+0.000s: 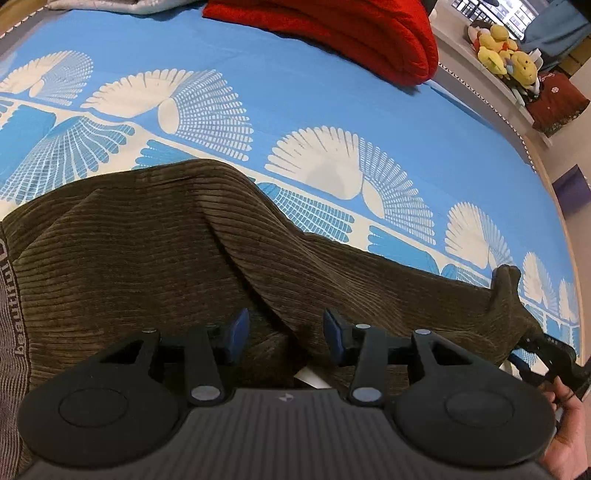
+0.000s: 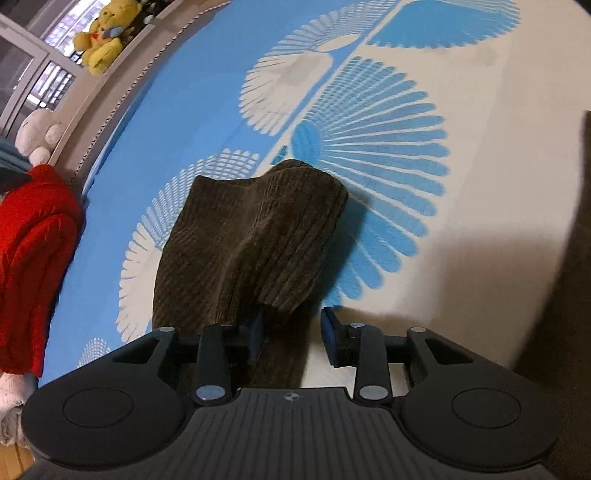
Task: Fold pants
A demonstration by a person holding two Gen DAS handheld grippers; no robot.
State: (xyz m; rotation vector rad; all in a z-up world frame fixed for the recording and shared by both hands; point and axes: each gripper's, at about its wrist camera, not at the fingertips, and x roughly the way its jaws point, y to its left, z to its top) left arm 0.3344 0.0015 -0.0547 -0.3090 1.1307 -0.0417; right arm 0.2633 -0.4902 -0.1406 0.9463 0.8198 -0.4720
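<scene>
Brown corduroy pants [image 1: 155,251] lie on the blue and white bedsheet [image 1: 332,96], waist at the left, one leg running right. My left gripper [image 1: 286,334] is open just above the pants near the crotch, a fold of cloth between its blue fingertips [image 1: 236,328]. At the far right of the left wrist view the other gripper [image 1: 546,354] sits at the leg end [image 1: 506,284]. In the right wrist view my right gripper [image 2: 291,336] is open, with the leg end [image 2: 251,236] bunched and lifted over its left fingertip [image 2: 255,332].
A folded red blanket [image 1: 340,33] lies at the far side of the bed, also in the right wrist view [image 2: 33,258]. Yellow plush toys [image 1: 502,55] sit on a ledge past the bed edge [image 1: 532,158]. A window [image 2: 33,66] is beyond.
</scene>
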